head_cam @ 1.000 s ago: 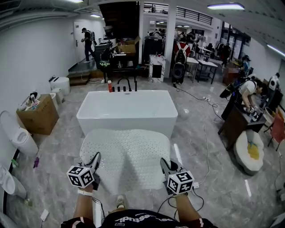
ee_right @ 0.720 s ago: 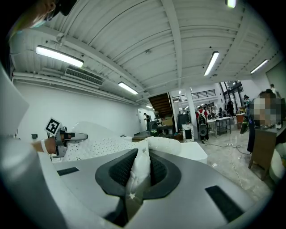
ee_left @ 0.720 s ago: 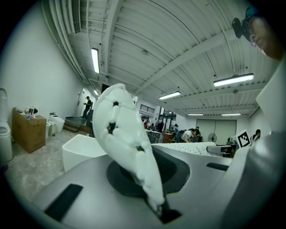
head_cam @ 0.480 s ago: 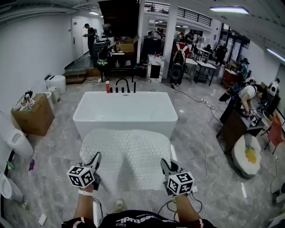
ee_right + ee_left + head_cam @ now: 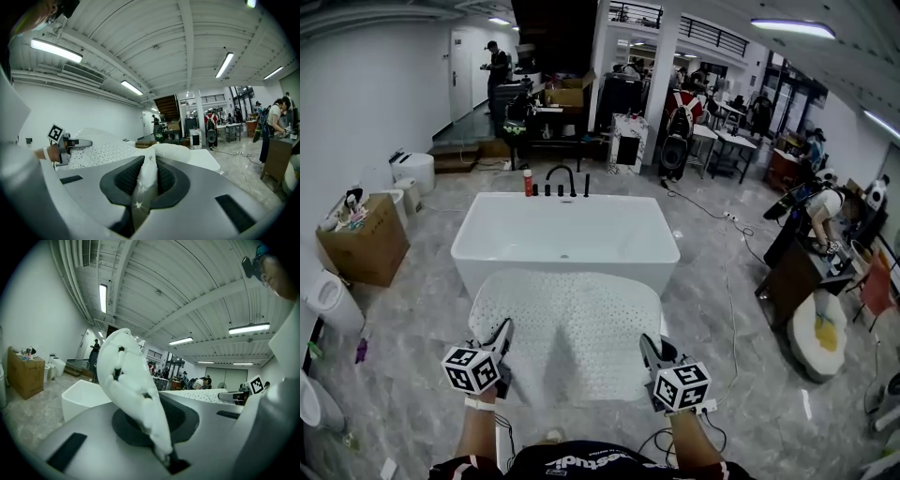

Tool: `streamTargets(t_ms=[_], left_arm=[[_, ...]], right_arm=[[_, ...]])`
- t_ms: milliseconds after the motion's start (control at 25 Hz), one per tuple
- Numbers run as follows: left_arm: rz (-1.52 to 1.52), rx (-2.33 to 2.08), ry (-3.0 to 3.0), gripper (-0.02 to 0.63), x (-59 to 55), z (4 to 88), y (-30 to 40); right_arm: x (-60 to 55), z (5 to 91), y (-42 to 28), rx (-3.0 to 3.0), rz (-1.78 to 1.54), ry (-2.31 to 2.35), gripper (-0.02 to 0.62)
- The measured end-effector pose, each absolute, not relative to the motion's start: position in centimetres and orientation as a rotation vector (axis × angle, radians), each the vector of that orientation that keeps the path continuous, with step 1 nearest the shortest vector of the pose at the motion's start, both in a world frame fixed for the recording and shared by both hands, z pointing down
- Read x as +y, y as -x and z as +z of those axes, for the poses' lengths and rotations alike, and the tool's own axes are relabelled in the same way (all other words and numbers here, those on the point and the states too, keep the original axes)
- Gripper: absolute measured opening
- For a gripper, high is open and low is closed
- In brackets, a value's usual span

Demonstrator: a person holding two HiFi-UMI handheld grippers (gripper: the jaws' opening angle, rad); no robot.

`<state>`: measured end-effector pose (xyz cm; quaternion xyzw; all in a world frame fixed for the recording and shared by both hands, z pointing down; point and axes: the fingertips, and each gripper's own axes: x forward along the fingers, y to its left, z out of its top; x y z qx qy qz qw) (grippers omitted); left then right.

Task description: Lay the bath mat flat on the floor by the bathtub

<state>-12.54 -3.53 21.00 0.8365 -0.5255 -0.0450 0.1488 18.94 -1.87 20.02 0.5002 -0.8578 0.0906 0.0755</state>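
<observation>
A white perforated bath mat [image 5: 565, 328] hangs spread out in the air in front of the white bathtub [image 5: 564, 239]. My left gripper [image 5: 502, 336] is shut on the mat's near left corner; the pinched edge [image 5: 129, 385] rises between its jaws. On the right, my right gripper [image 5: 648, 351] is shut on the near right corner, and the mat's fold [image 5: 146, 176] is squeezed between its ribbed pads. The mat's far edge reaches the tub's near wall in the head view. The mat hides the floor beneath it.
Black faucets and a red bottle [image 5: 528, 181] stand on the tub's far rim. A cardboard box [image 5: 364, 239] and toilets [image 5: 328, 300] line the left wall. A cable [image 5: 731, 281] runs over the marble floor on the right, near a dark desk [image 5: 797, 267]. People work in the background.
Both grippers keep their hold on the mat and stay at the same spots in the picture. The head view has shifted slightly; the tub sits a little closer and wider.
</observation>
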Motion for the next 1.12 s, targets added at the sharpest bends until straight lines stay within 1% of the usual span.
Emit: streamTargets(t_ms=[440,760,1120], left_arm=[[-0.148,-1.497,-2.391,0.025,-9.9,21.7,19.2],[-0.153,-1.444,-2.401,0.025,-13.4,23.1,21.8],[-0.168,-1.399,-2.403,0.025,-14.7,23.9,23.8]], right_arm=[[-7.7,20.2,-11.9,-2.562,0.276,-1.506,0.049],[-10.5,21.1,-8.8,-2.523,0.282,-1.524,0.049],[-10.7,21.5,-5.7,-2.488,0.266,-1.522,0.049]])
